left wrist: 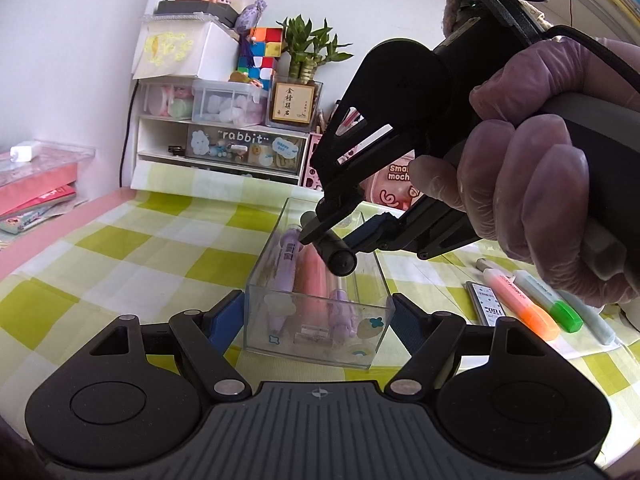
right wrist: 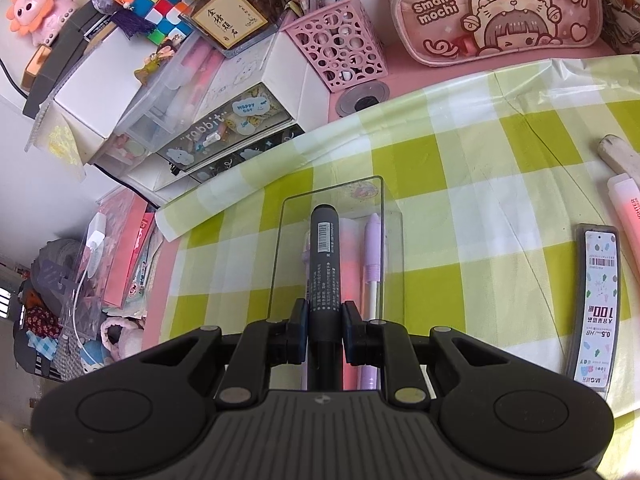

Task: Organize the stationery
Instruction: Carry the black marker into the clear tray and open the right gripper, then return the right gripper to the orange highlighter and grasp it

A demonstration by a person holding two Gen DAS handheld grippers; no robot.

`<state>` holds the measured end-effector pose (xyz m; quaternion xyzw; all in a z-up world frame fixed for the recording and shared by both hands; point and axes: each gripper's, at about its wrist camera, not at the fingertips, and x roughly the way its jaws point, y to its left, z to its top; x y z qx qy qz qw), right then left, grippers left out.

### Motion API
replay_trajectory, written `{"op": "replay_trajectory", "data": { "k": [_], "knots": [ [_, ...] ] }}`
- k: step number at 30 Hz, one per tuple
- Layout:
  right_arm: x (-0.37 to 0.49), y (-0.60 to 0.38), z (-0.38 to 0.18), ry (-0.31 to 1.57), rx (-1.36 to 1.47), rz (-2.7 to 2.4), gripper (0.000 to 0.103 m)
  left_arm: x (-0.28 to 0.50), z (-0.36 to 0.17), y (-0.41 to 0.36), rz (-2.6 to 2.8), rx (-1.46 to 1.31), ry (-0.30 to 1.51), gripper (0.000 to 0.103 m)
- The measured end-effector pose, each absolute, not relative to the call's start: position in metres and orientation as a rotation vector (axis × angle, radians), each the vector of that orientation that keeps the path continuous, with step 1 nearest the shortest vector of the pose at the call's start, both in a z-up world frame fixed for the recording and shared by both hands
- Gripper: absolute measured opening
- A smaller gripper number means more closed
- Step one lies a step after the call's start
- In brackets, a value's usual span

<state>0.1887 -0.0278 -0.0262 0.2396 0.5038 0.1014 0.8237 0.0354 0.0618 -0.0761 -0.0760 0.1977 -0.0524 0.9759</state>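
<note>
A clear plastic box [left wrist: 316, 344] stands on the green checked cloth, and my left gripper [left wrist: 316, 320] is shut on its near end, one blue pad on each side wall. Inside lie purple pens [left wrist: 286, 264] and a pink highlighter [left wrist: 312, 280]. My right gripper [left wrist: 340, 240], held by a gloved hand [left wrist: 540, 200], is shut on a black marker [left wrist: 338, 258] and tilts down over the box. In the right wrist view the black marker [right wrist: 323, 248] points along the clear box [right wrist: 382, 200], above a purple pen [right wrist: 374, 248], with the right gripper [right wrist: 325, 320] clamped on its barrel.
Right of the box lie a pencil-lead case [left wrist: 486, 304], an orange highlighter [left wrist: 520, 300], a green highlighter [left wrist: 556, 304] and a pale blue one [left wrist: 592, 320]. At the back stand a pink pencil case [right wrist: 496, 12], a pink pen basket [right wrist: 340, 52] and a "rabbit" drawer unit [left wrist: 240, 148].
</note>
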Motion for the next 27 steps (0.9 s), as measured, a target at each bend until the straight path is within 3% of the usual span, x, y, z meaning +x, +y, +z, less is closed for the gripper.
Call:
{"op": "replay_trajectory", "data": {
  "k": [13, 27],
  "knots": [
    [0.183, -0.031, -0.016, 1.037, 0.490, 0.275, 0.020, 0.036, -0.076, 0.062, -0.107, -0.156, 0.399, 0.076],
    [0.128, -0.115, 0.009, 0.769, 0.337, 0.156, 0.053, 0.037, -0.076, 0.062, -0.103, -0.152, 0.400, 0.076]
  ]
}}
